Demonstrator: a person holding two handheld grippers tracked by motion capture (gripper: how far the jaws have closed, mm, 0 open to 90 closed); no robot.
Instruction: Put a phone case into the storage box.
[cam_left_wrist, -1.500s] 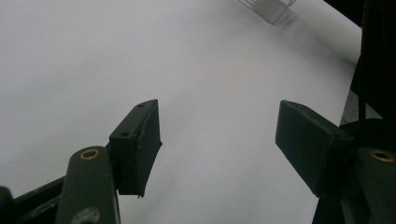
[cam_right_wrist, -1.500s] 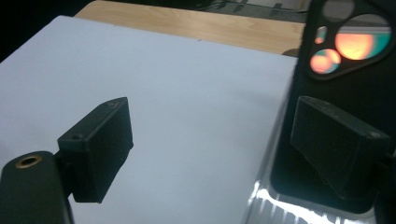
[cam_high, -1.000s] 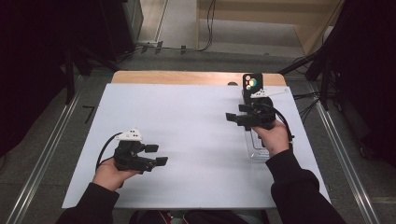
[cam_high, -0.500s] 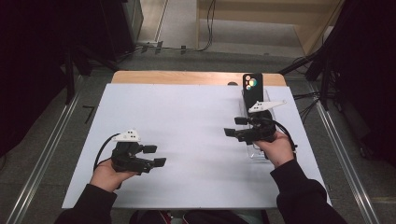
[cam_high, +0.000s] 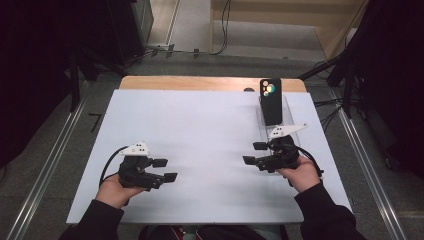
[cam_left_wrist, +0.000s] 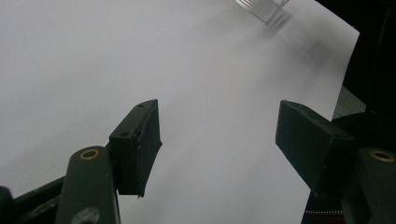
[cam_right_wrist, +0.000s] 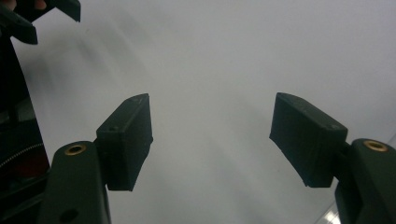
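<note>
Standing beyond the right gripper's (cam_high: 256, 153) empty jaws, the phone (cam_high: 270, 101).

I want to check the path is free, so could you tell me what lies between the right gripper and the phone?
Part of a clear plastic stand, seen in the high view; the phone leans on its far end, beyond the right gripper.

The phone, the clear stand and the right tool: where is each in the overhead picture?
phone (cam_high: 271, 102), high view, middle of its dark back.
clear stand (cam_high: 290, 114), high view, its right wall.
right tool (cam_high: 255, 153), high view, between its fingertips.
</note>
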